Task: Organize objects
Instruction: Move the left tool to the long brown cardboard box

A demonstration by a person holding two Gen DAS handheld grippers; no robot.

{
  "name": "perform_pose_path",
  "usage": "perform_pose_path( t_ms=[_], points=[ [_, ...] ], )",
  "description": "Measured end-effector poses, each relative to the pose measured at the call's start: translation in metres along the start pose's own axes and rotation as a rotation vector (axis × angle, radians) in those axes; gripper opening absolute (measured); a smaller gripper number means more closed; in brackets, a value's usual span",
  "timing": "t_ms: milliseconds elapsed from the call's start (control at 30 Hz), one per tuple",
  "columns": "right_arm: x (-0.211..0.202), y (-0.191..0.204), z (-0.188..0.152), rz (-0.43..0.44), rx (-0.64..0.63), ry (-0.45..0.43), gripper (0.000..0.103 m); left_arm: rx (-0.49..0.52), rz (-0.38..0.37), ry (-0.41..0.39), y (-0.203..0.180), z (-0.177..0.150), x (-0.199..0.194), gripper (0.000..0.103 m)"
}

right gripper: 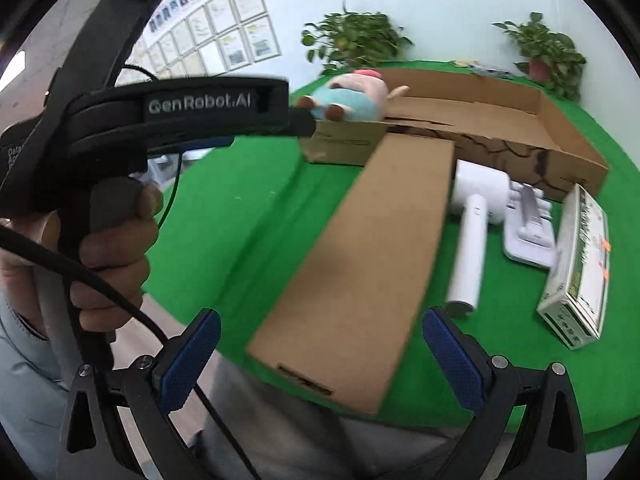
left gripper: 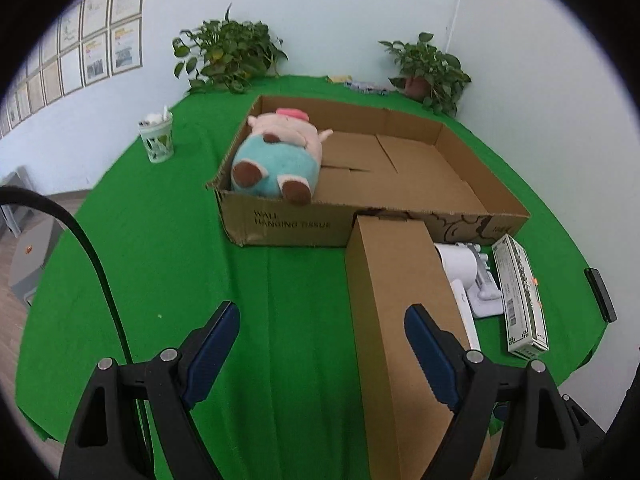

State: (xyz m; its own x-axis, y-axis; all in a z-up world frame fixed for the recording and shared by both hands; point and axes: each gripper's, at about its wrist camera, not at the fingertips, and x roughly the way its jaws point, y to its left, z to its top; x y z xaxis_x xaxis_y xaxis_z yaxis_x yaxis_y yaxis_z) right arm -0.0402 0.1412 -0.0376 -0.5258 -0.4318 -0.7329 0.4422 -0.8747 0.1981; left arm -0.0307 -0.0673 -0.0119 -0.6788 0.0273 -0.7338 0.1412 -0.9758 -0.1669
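Note:
An open shallow cardboard tray box (left gripper: pixel 484 216) (right gripper: pixel 576 160) lies on the green table. A plush pig toy (left gripper: pixel 276 156) (right gripper: pixel 348 98) lies in its left end. A long closed brown carton (left gripper: pixel 396 304) (right gripper: pixel 360 256) lies in front of the box, its near end over the table edge. My left gripper (left gripper: pixel 322 340) is open and empty, its right finger over the carton. My right gripper (right gripper: pixel 320 350) is open and empty, just short of the carton's near end. A white handheld device (right gripper: pixel 476 216) (left gripper: pixel 460 264) and a green-white box (right gripper: pixel 576 268) (left gripper: pixel 520 292) lie to the right.
Two potted plants (left gripper: pixel 228 56) (left gripper: pixel 428 68) stand at the back of the table. A patterned cup (left gripper: pixel 157 138) stands at the left. A white stand (right gripper: pixel 528 228) lies beside the device. A black object (left gripper: pixel 600 294) lies near the right edge. The left gripper's body and the hand holding it (right gripper: pixel 116 248) fill the left of the right wrist view.

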Motion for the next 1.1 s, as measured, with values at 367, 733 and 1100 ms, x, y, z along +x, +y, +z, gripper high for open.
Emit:
perform_pose_path(
  t_ms=[367, 733, 1100],
  points=[
    [0.003, -0.009, -0.013, -0.111, -0.002, 0.0, 0.102, -0.036, -0.146, 0.172, 0.007, -0.013, 0.043, 0.083],
    [-0.03, 0.0, -0.014, 0.055, -0.018, 0.0, 0.101, -0.033, -0.148, 0.134, 0.012, -0.024, 0.025, 0.083],
    [0.022, 0.016, -0.007, -0.131, 0.017, 0.086, 0.103, -0.095, -0.259, 0.203, 0.022, -0.026, 0.042, 0.083]
  ],
)
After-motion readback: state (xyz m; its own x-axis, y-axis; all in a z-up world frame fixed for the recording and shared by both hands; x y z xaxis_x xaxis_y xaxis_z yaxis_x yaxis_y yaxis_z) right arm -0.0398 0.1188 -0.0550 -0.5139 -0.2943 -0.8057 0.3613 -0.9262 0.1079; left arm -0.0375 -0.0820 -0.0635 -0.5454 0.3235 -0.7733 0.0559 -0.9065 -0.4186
